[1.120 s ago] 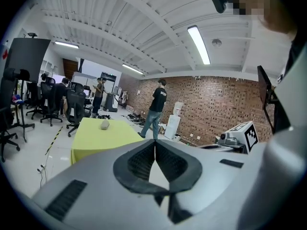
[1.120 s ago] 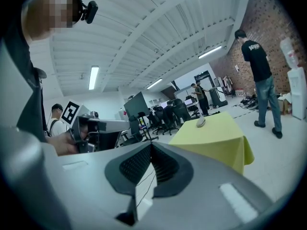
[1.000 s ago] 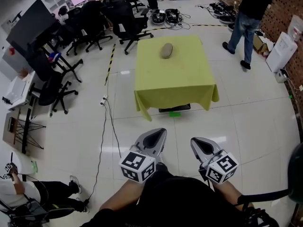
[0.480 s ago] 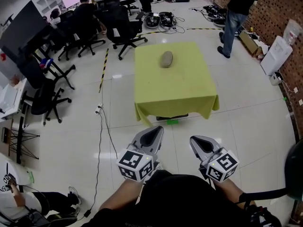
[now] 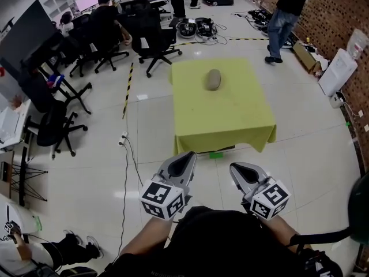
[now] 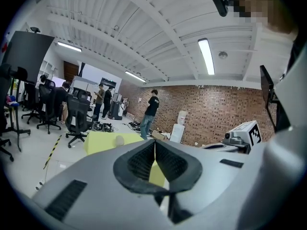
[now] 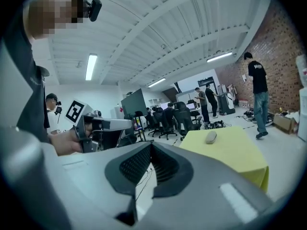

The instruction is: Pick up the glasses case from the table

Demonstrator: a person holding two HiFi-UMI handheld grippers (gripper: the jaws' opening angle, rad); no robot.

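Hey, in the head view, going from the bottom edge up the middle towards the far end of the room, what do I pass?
Left claw and right claw side by side → table under a yellow-green cloth → grey oval glasses case → black gear and cables on the floor.

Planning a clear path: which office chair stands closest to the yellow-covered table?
The black office chair off the far left corner of the table; the other chairs stand further left.

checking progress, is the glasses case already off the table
No, the glasses case lies flat on the yellow-green table, with nothing touching it.
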